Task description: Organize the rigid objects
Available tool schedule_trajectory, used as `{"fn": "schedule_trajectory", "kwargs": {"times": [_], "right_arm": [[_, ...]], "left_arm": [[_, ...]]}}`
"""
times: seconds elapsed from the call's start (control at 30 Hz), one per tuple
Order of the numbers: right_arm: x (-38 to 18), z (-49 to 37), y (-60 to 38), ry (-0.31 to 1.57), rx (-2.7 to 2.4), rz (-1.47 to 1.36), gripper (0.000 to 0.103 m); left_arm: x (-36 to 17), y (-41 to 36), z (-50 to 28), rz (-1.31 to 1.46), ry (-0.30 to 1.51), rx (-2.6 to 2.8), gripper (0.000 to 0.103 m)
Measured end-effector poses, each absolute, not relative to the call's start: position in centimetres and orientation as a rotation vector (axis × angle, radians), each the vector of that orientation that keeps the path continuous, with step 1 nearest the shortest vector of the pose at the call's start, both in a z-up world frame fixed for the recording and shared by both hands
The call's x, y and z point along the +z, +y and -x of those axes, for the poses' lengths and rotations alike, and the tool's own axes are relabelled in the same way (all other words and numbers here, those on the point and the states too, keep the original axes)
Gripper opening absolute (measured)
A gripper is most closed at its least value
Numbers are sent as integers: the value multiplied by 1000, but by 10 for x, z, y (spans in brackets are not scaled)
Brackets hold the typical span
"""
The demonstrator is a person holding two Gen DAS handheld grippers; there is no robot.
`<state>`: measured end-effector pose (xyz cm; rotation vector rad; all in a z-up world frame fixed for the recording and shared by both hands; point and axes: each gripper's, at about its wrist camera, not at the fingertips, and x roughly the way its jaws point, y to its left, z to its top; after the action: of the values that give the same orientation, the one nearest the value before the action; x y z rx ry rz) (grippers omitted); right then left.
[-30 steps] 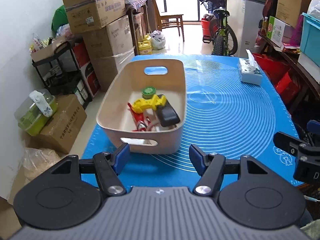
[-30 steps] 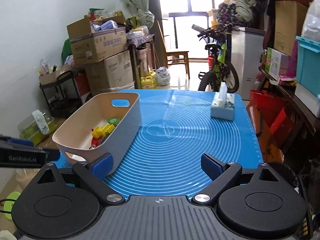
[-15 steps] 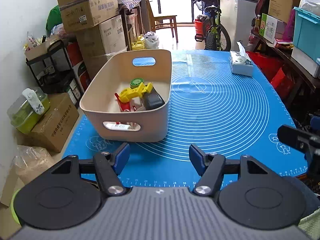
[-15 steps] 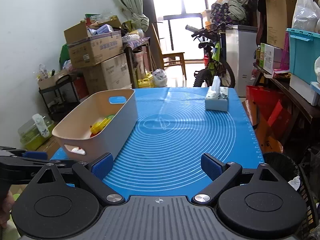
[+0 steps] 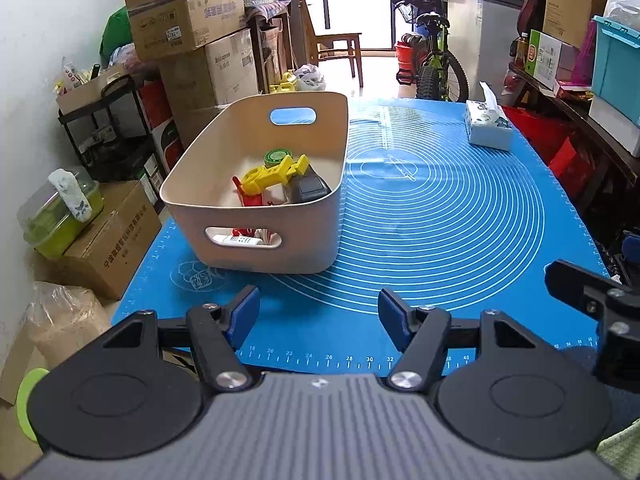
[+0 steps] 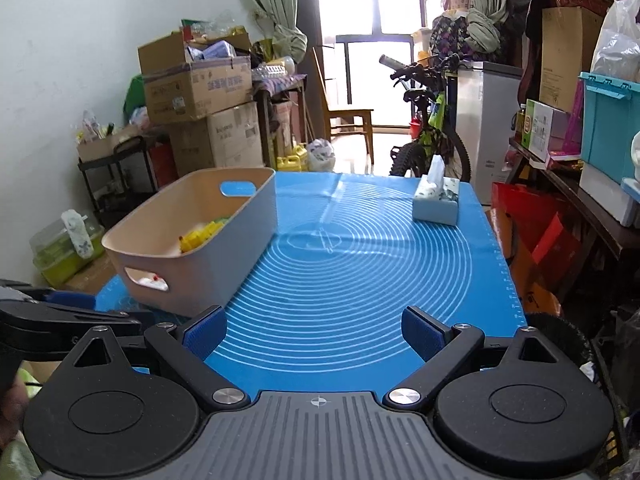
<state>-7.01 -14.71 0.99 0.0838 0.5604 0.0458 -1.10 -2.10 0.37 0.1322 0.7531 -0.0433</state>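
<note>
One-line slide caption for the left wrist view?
Open left tongs hover over the blue mat, facing a beige bin holding small items.

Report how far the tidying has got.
Done: the yellow toy, green lid and black box lie inside the beige bin. In hand: nothing; left gripper and right gripper are open. Left: only the tissue box remains on the mat.

left gripper [image 5: 318,318] pulls back from bin [image 5: 256,240], gap now wider | right gripper [image 6: 316,334] backs off, sits lower | bin contents more hidden
</note>
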Motion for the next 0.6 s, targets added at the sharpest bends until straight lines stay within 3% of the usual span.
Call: {"fn": "schedule_trajectory", "kwargs": {"times": [0.6], "right_arm": [[5,70,-144,542,31,-73,94]], "left_arm": [[-2,-24,11,-138,763,-42,66]]}}
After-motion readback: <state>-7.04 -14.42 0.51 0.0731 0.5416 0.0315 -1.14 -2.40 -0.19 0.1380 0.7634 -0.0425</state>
